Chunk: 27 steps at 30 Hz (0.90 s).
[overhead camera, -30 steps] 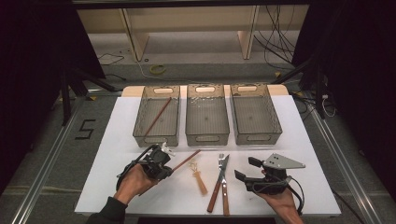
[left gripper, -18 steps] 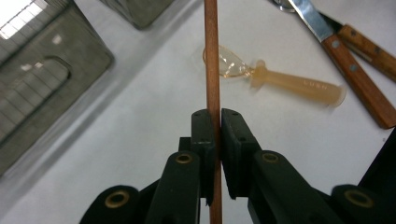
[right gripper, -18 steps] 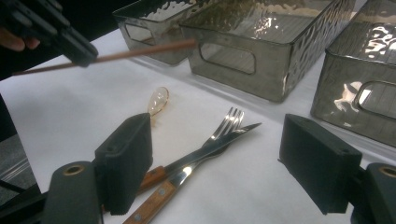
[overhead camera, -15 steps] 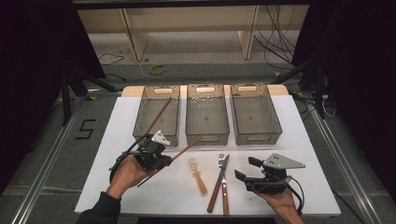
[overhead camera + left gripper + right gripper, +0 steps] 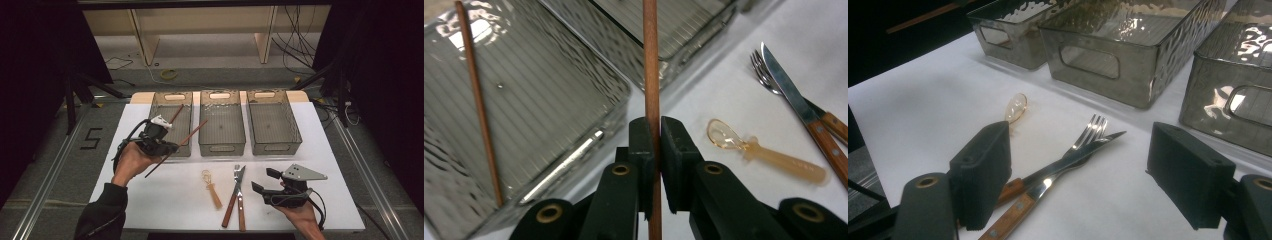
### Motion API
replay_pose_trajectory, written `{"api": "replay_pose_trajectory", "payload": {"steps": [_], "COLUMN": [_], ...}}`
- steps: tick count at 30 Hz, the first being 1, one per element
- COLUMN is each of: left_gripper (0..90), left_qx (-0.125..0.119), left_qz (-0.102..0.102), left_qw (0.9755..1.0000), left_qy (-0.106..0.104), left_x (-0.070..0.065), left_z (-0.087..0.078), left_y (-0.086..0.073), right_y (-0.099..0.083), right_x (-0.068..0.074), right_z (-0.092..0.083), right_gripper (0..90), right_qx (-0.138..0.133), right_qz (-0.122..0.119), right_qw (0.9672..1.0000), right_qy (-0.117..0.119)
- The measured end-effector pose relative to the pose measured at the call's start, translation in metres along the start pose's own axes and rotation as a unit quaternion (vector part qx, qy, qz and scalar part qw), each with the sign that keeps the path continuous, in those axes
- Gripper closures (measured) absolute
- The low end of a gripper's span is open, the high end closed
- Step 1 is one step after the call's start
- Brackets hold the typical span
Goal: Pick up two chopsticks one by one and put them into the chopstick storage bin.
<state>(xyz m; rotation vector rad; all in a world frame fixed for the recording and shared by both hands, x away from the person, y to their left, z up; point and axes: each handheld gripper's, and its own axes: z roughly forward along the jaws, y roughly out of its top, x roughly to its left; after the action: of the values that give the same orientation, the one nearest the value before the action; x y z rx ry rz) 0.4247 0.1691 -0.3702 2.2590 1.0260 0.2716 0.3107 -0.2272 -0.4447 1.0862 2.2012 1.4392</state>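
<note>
My left gripper [image 5: 167,147] is shut on a brown chopstick [image 5: 185,137], held in the air over the near end of the left bin [image 5: 171,97]. In the left gripper view the stick [image 5: 651,75] runs straight up between the pressed jaws [image 5: 657,135]. A second chopstick [image 5: 175,114] leans inside that bin [image 5: 479,110]. My right gripper [image 5: 264,179] rests low at the front right with its jaws wide apart [image 5: 1085,172] and nothing between them. Just beyond them lie a wooden-handled knife [image 5: 1048,182] and fork [image 5: 1090,130].
Three clear grey bins stand in a row on the white table: the left one, the middle bin [image 5: 221,145] and the right bin [image 5: 272,146]. An amber plastic spoon [image 5: 212,187] lies beside the crossed knife and fork [image 5: 236,197]. Dark floor surrounds the table.
My left gripper has risen from the table and moved away toward the left bin, carrying the chopstick. The right gripper has stayed put.
</note>
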Motion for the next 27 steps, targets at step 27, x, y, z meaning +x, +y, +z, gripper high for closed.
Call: {"api": "replay_pose_trajectory", "payload": {"steps": [27], "left_gripper": [83.8], "left_qx": [-0.023], "left_qz": [-0.077], "left_qw": [0.9950], "left_qy": [0.058], "left_x": [0.077], "left_z": [0.020], "left_y": [0.044], "right_y": [0.000], "right_x": [-0.001], "right_z": [0.000], "right_gripper": [26.4], "right_qx": [0.000], "right_qz": [0.000], "right_qw": [1.0000], "right_qy": [0.003]}}
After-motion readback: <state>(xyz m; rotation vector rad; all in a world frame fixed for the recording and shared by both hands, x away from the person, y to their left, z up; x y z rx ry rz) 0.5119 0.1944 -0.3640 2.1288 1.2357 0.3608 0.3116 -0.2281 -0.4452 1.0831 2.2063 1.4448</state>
